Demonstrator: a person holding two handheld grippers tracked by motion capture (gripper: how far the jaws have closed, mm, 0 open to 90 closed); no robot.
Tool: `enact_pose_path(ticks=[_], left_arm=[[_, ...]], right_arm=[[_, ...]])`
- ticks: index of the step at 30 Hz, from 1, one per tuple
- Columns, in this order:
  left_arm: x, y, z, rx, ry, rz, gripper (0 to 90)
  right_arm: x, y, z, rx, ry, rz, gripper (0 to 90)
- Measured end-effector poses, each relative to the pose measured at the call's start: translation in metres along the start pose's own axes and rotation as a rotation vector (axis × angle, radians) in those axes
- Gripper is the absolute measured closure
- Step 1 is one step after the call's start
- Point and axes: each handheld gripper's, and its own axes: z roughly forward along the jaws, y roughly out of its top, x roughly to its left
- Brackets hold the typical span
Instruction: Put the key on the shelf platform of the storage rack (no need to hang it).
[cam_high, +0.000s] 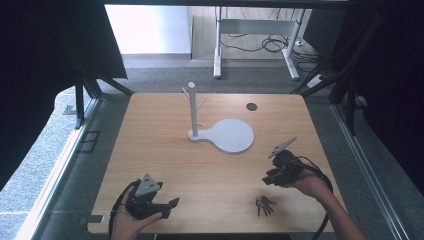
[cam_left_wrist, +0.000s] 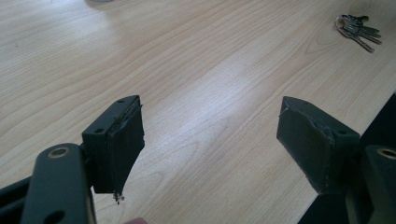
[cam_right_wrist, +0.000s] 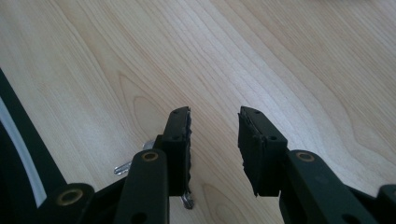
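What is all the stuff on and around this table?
Table: one, light wood, centre.
Stand: one, white post with pegs on a round flat base, far middle of the table.
Bunch of keys: one, silvery, near right edge.
Dark disc: one, far right of the tabletop.
Desk frame: one, white, on the floor beyond.
Left claw: one, black, open, near left.
Right claw: one, black, open, above the keys.

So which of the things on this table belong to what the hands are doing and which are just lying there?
In the job:
- bunch of keys, close to the right gripper
- white peg stand, probably where they hang
- left gripper, jaws wide apart

Lying about:
- round dark cap in the table
- desk frame on the floor beyond
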Motion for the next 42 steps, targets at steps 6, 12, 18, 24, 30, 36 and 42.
enact_pose_path(ticks=[6,12,18,24,30,36,42], left_arm=[[0.0,0.0,0.001,0.001,-0.003,0.001,23.4],[0.0,0.0,0.002,0.006,-0.006,0.003,23.4],[-0.001,0.0,0.001,0.006,-0.007,0.005,23.4],[0.0,0.0,0.0,0.004,-0.006,0.005,23.4],[-0.001,0.0,0.0,0.005,-0.008,0.007,23.4],[-0.001,0.0,0.001,0.006,-0.008,0.005,23.4],[0.0,0.0,0.001,0.006,-0.008,0.003,23.4]], right_arm=[[0.004,0.004,0.005,0.012,0.01,-0.005,65.1],[0.004,0.003,0.009,0.03,0.016,0.001,65.1],[0.005,0.005,0.013,0.044,0.015,-0.002,64.9],[0.007,0.007,0.016,0.053,0.019,-0.01,64.8],[0.01,0.008,0.023,0.073,0.033,-0.014,64.6],[0.014,0.01,0.034,0.106,0.037,-0.023,64.3],[0.016,0.011,0.039,0.125,0.044,-0.026,64.3]])
